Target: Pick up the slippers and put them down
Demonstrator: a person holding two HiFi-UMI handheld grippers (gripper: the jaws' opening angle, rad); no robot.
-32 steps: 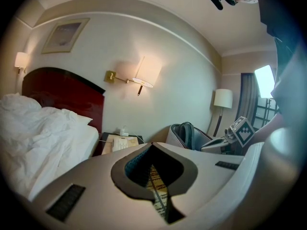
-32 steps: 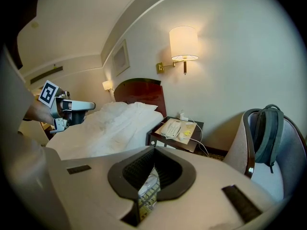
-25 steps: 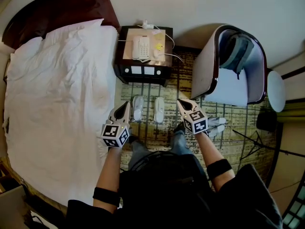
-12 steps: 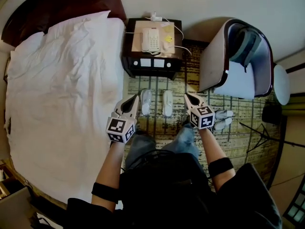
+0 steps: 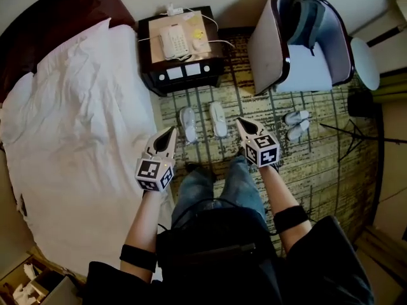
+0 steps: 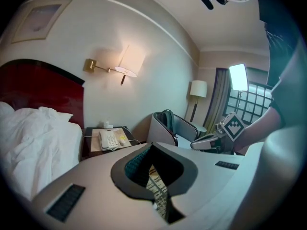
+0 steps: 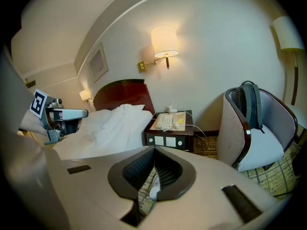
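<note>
A pair of white slippers lies side by side on the patterned carpet in front of the nightstand, the left slipper (image 5: pixel 188 124) and the right slipper (image 5: pixel 218 119). My left gripper (image 5: pixel 170 132) is shut and empty, with its tip just left of the left slipper and above the floor. My right gripper (image 5: pixel 241 122) is also shut and empty, just right of the right slipper. In the right gripper view a bit of white slipper (image 7: pixel 154 191) shows below the closed jaws. The left gripper view shows only carpet (image 6: pixel 158 195) under its closed jaws.
A second pair of white slippers (image 5: pixel 297 124) lies by the armchair (image 5: pixel 299 49), which holds a backpack. A dark nightstand (image 5: pixel 181 56) with a telephone stands beyond the slippers. The bed (image 5: pixel 76 126) runs along the left. The person's legs (image 5: pixel 216 183) stand just behind the slippers.
Both grippers have moved a little forward and lower and have rolled slightly. The head view has swung, so the nightstand and armchair now sit further left. The jaws stayed shut.
</note>
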